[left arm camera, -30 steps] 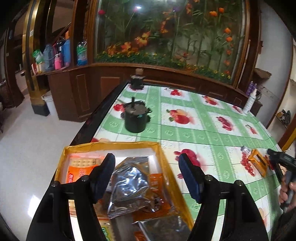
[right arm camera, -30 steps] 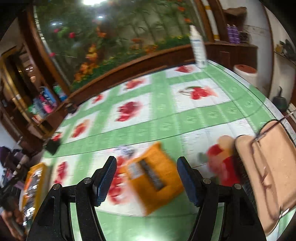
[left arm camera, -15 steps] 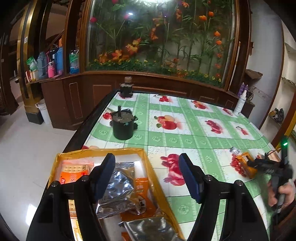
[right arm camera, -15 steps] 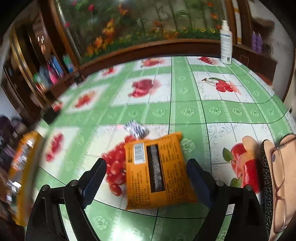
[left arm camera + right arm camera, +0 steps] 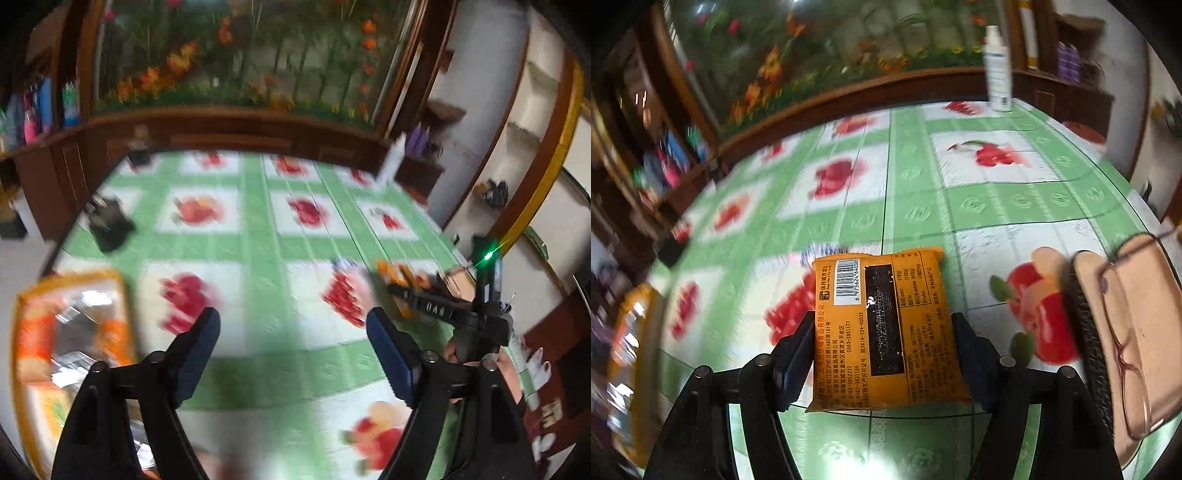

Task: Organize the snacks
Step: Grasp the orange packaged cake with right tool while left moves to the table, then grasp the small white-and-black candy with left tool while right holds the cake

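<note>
An orange snack packet [image 5: 886, 328] lies back side up on the green fruit-print tablecloth. My right gripper [image 5: 882, 350] straddles it, jaws closing, with the pads touching its left and right edges. In the left wrist view the same packet [image 5: 393, 273] shows at the right gripper's tips [image 5: 402, 295]. My left gripper [image 5: 291, 321] hangs over bare tablecloth, jaws opening, with nothing between them. The orange-rimmed tray [image 5: 123, 295] holding several snack packs sits to its lower left, and also appears blurred in the right wrist view [image 5: 635, 332]. A small dark wrapped snack [image 5: 341, 264] lies beside the packet.
A black pot [image 5: 109, 225] stands at the table's far left. A white spray bottle [image 5: 997, 70] stands at the far edge. Glasses on a pink case [image 5: 1126, 332] lie right of the packet. A person's hand [image 5: 511, 373] holds the right gripper.
My left gripper swung right, away from the tray, and its jaws widened. My right gripper opened wide, then came down around the orange packet and narrowed onto its sides.
</note>
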Demonstrator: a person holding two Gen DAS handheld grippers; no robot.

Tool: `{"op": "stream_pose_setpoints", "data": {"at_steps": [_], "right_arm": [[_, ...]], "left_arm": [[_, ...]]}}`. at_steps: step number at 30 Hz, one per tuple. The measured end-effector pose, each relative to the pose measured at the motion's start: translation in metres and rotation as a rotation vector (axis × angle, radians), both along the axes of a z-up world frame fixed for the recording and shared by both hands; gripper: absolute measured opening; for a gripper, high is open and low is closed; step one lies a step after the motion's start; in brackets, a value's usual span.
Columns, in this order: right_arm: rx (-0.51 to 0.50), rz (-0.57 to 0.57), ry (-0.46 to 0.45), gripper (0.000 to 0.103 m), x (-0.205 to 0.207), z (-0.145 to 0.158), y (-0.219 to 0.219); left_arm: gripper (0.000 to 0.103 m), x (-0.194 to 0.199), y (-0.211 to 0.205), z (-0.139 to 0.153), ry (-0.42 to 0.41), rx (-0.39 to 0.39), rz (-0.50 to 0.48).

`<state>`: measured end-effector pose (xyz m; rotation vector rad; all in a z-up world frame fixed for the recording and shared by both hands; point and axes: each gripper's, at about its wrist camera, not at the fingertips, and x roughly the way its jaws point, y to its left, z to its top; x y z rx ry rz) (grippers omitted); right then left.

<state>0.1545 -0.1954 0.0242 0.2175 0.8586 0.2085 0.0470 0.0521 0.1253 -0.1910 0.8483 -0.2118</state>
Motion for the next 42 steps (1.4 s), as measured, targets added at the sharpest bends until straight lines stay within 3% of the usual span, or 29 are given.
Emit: {"op": "stream_pose_setpoints", "data": {"at_steps": [4,8,12,16,25,28,30,36,42], "right_arm": [[0.044,-0.049,-0.03,0.074,-0.009,0.012,-0.011],[0.055,-0.111,-0.065,0.074,-0.013,0.024,-0.023],[0.089,-0.162,-0.083,0.074,-0.016,0.031,-0.035],[0.129,-0.175,-0.076,0.075,-0.014,0.033,-0.043],[0.144,-0.176,-0.08,0.075,-0.014,0.035,-0.045],[0.142,-0.172,-0.079,0.075,-0.014,0.035,-0.045],[0.137,-0.172,-0.077,0.075,-0.014,0.035,-0.044],[0.111,-0.16,-0.076,0.075,-0.013,0.034,-0.037],[0.084,-0.108,-0.052,0.075,-0.011,0.028,-0.024]], "left_arm": [[0.081,0.028,-0.052,-0.014,0.099,-0.018,-0.021],[0.081,0.066,-0.084,-0.028,0.106,0.086,-0.001],[0.08,0.108,-0.107,-0.05,0.164,0.136,-0.024],[0.057,0.139,-0.124,-0.069,0.208,0.164,-0.044],[0.056,0.182,-0.14,-0.096,0.248,0.212,-0.036],[0.052,0.188,-0.145,-0.107,0.263,0.225,-0.043],[0.035,0.192,-0.146,-0.114,0.276,0.212,-0.043],[0.033,0.183,-0.141,-0.114,0.236,0.205,-0.04],[0.033,0.139,-0.116,-0.114,0.204,0.194,-0.035]]}}
